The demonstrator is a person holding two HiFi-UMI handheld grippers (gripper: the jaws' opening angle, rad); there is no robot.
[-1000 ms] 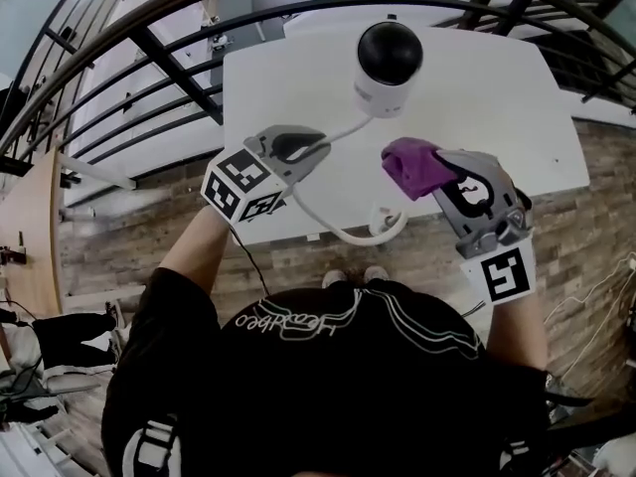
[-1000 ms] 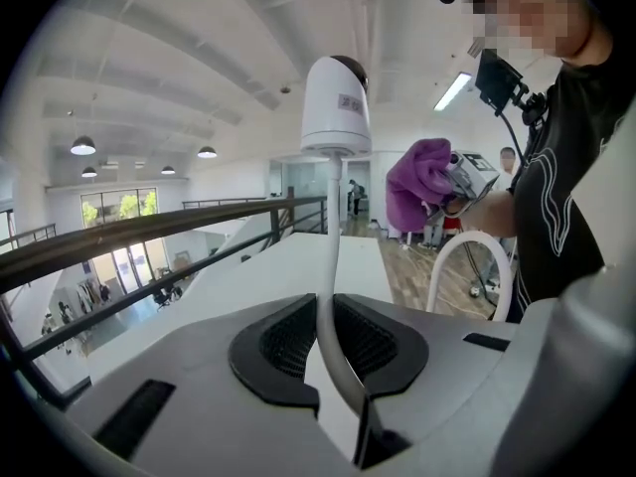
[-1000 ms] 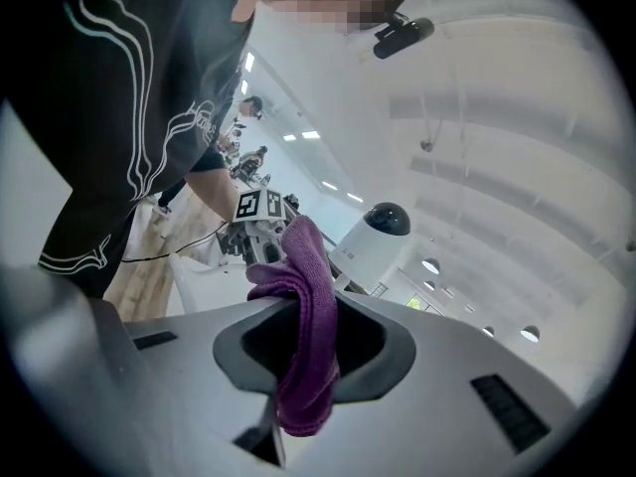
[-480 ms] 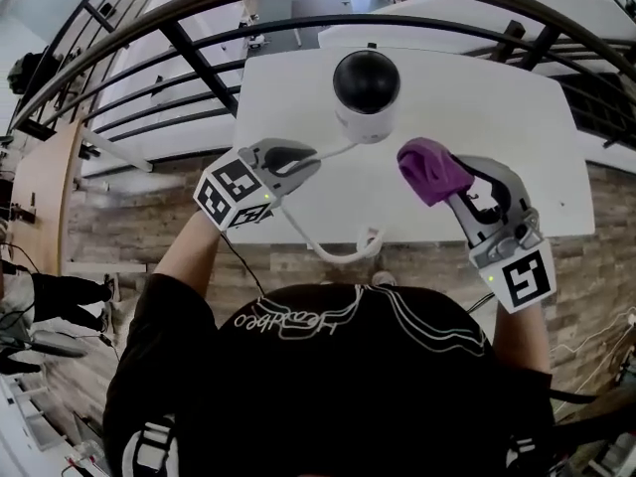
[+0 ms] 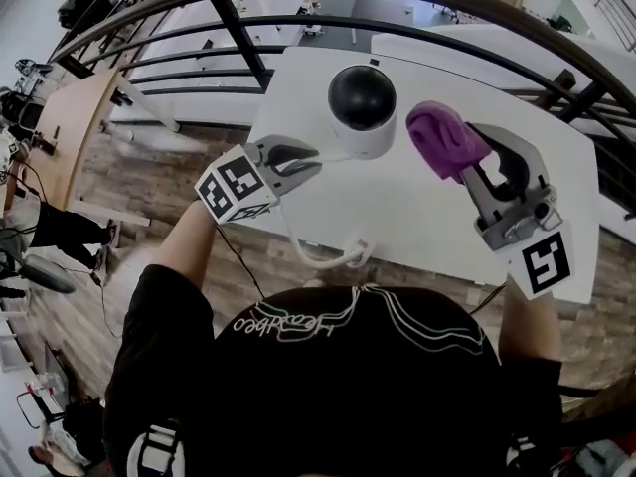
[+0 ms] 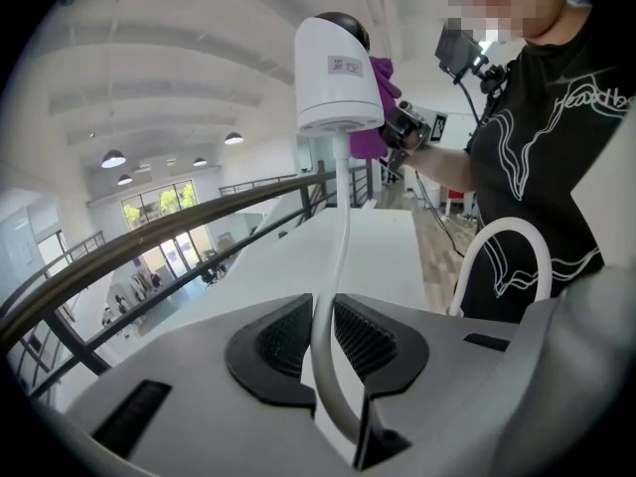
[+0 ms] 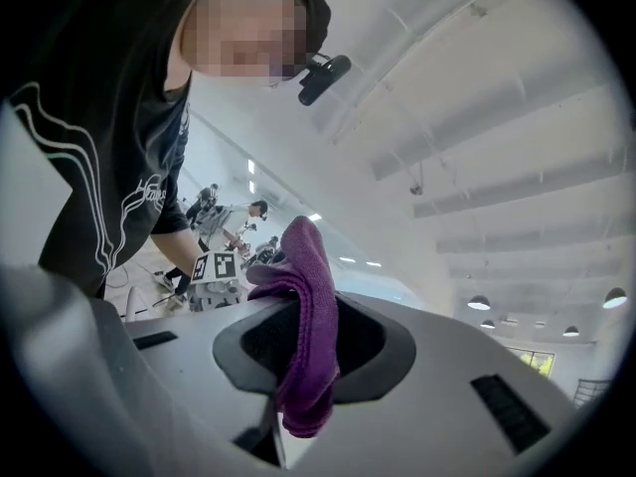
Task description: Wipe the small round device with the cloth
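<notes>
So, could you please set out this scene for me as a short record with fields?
Device: small round device, white body with a black dome
Cable: white cable, runs from the device and loops past the table's near edge
Left tool: shut on the white cable
Right tool: shut on the purple cloth
Cloth position: held up close beside the device, on its right in the head view; contact unclear
Surface: white table

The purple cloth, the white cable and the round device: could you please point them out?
purple cloth (image 5: 445,137), head view, its bunched middle.
white cable (image 6: 340,217), left gripper view, upright stretch below the device.
round device (image 5: 362,95), head view, black dome.
</notes>
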